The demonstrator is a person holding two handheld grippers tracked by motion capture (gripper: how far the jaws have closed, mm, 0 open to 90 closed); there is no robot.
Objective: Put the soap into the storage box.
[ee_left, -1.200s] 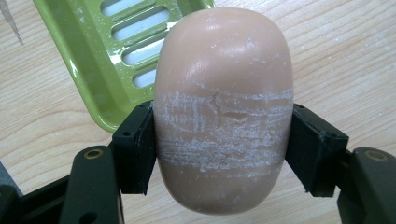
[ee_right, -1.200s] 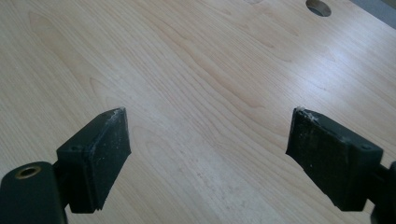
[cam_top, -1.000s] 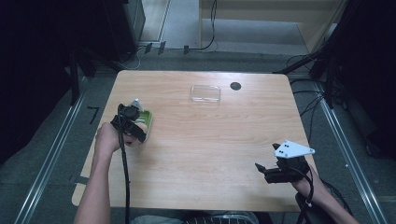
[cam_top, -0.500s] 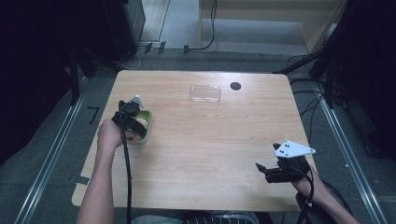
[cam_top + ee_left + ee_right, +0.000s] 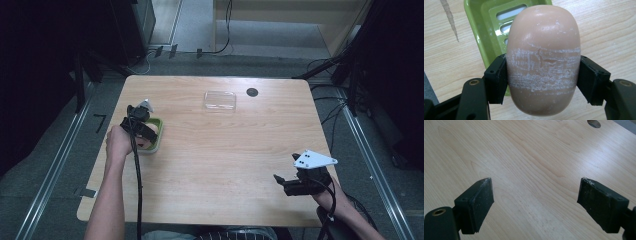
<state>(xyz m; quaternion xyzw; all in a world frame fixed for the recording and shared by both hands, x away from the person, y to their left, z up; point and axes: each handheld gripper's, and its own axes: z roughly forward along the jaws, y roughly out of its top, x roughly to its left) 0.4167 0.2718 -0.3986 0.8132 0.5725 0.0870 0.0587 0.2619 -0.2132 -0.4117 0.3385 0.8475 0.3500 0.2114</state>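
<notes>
The bar of soap (image 5: 543, 60) is smooth, round at both ends and a soft peach colour. A band of white scratchy marks runs across its middle, and small white flecks dot its top. It is in the grip of the left gripper (image 5: 543, 75), above the wooden table (image 5: 604, 27) and partly over the green soap dish (image 5: 486, 32). The dish has long slots in its floor, and it sits on the table near the left edge.

The two black pads (image 5: 496, 78) of the left gripper press on the two sides of the soap, right on the white band. The soap is wide, so the jaws stand fairly far apart, but they are tight on it.

The right gripper (image 5: 535, 205) has its jaws spread wide. Nothing is between them, just bare wood. Its pads (image 5: 482, 195) have pale dust along their edges.

In the high view the left gripper (image 5: 141, 131) is seen over the dish (image 5: 156, 135) at the left side of the table, with a hand (image 5: 117, 142) behind it. The right gripper (image 5: 286, 183) is low at the right front corner, well apart from the dish. That view also takes in a clear plastic lid (image 5: 220, 100) and a dark round hole (image 5: 252, 92) near the far edge. The soap is too hidden there to make out, while the left gripper view brings it up close with all its marks. The right gripper view catches the hole (image 5: 594, 123) at its top edge.
</notes>
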